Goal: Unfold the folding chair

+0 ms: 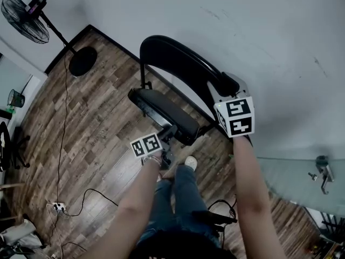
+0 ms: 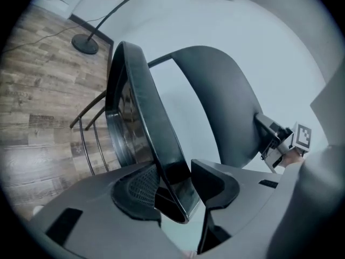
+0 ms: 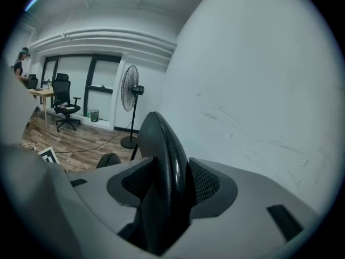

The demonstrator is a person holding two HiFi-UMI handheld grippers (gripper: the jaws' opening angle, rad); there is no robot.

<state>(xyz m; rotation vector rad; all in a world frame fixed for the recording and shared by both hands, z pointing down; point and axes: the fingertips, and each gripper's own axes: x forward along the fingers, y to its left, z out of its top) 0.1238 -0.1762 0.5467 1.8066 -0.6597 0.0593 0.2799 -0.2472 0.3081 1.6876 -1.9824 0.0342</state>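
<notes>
The black folding chair with a tube frame [image 1: 172, 90] stands on the brown wood-plank floor [image 1: 91, 128] just beside the white wall [image 1: 242, 26]. It is partly open: in the left gripper view its glossy black seat panel [image 2: 145, 101] and its rounded black backrest [image 2: 215, 96] spread apart like a V, with wall showing between them. The left claw [image 2: 175, 190] is clamped on the near edge of the seat, which lies straight ahead of it, edge-on and steeply tilted, with its long axis running away from the claw. The right claw [image 3: 170, 185] is clamped across the top rim of the backrest, a pad pressed on each face, and the backrest rises ahead of it with its thin edge toward the camera. In the head view the left claw is lower and nearer the person's legs [image 1: 178, 198], the right one higher and nearer the wall. The coming move probably turns on this split: the seat edge has to swing down and away from the backrest while the right claw steadies the back. The only container is a small green bin [image 3: 94, 115] far across the room, and what it holds is too small to tell
</notes>
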